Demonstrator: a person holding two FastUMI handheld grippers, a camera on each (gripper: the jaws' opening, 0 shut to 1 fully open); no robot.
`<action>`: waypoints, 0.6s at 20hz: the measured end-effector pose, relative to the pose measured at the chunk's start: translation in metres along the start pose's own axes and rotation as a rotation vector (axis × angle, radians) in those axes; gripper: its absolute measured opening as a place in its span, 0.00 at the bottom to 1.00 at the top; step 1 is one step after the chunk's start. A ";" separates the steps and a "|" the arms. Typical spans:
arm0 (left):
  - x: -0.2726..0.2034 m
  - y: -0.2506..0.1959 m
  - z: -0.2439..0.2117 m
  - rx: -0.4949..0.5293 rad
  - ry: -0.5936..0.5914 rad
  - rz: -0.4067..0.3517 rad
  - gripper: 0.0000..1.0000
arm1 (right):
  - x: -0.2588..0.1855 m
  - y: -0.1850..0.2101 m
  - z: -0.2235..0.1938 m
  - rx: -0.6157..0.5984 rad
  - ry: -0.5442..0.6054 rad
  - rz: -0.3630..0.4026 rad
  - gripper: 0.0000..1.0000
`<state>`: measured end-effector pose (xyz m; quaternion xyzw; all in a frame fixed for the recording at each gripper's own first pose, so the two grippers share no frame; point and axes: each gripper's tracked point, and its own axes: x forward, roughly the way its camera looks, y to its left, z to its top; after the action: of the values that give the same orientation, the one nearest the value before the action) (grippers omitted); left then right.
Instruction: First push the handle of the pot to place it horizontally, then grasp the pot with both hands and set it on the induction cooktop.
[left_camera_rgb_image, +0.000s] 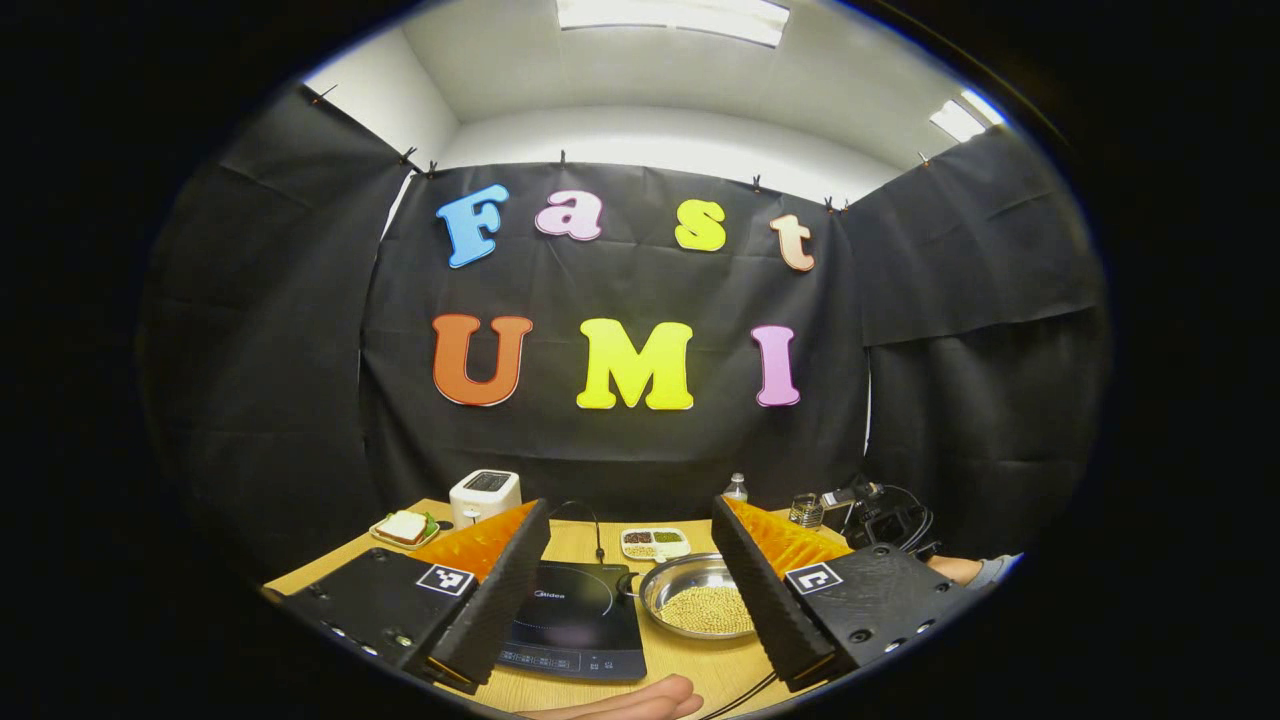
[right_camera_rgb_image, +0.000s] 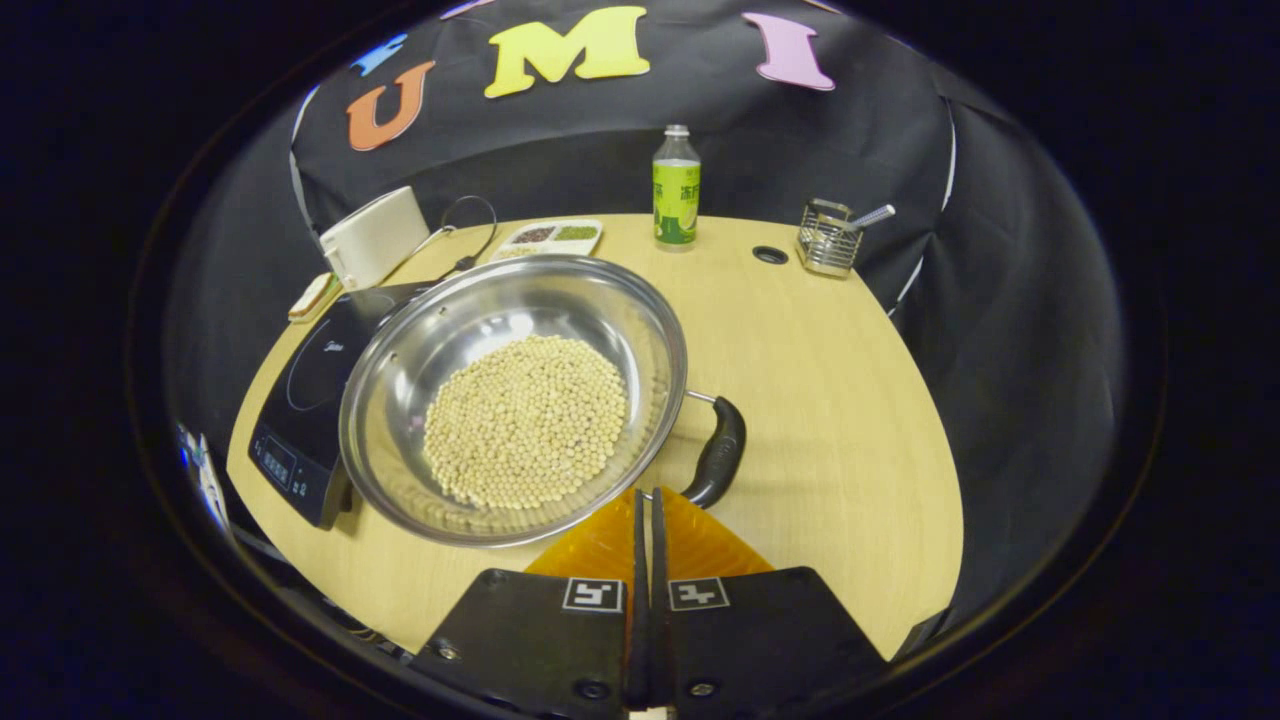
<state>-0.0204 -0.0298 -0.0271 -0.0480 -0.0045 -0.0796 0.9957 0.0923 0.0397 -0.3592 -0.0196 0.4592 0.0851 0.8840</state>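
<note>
Wooden table (right_camera_rgb_image: 820, 400) in a booth w/ black cloth walls. In the right gripper view, a steel pot (right_camera_rgb_image: 513, 395) sits near centre of the table, shallow and wide, holding a layer of pale round beans (right_camera_rgb_image: 525, 420). Its black handle (right_camera_rgb_image: 718, 453) sticks out at the pot's right side, angled toward the camera. Pot's left edge is at or over the right edge of the black induction cooktop (right_camera_rgb_image: 305, 410); can't tell if it touches.

Right gripper (right_camera_rgb_image: 645, 515) is closed, fingers pressed together w/ nothing between them, tips just at the pot's near rim, just left of the handle's end.

Behind the pot: white toaster (right_camera_rgb_image: 373, 237), divided tray (right_camera_rgb_image: 550, 237) of grains, green-label bottle (right_camera_rgb_image: 676, 187), wire utensil holder (right_camera_rgb_image: 829, 236).

In the left gripper view, left gripper (left_camera_rgb_image: 630, 525) is wide open, held above the table's near edge, empty. Between its fingers show the cooktop (left_camera_rgb_image: 572, 620) and, to its right, the pot (left_camera_rgb_image: 697, 597). Sandwich plate (left_camera_rgb_image: 404, 528) far left beside the toaster (left_camera_rgb_image: 484, 495). A hand (left_camera_rgb_image: 625, 702) shows at bottom edge.
</note>
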 end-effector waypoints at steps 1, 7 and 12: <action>0.000 -0.001 -0.001 0.003 0.002 -0.002 0.96 | 0.002 -0.002 0.002 -0.002 0.002 -0.008 0.04; -0.007 -0.005 -0.001 -0.008 0.008 -0.021 0.96 | 0.012 -0.015 0.017 0.017 0.002 -0.034 0.00; -0.002 0.000 -0.009 0.009 0.028 -0.003 0.96 | 0.019 -0.021 0.027 0.041 0.000 -0.053 0.04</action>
<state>-0.0226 -0.0301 -0.0357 -0.0425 0.0091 -0.0818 0.9957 0.1289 0.0249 -0.3600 -0.0135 0.4600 0.0523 0.8863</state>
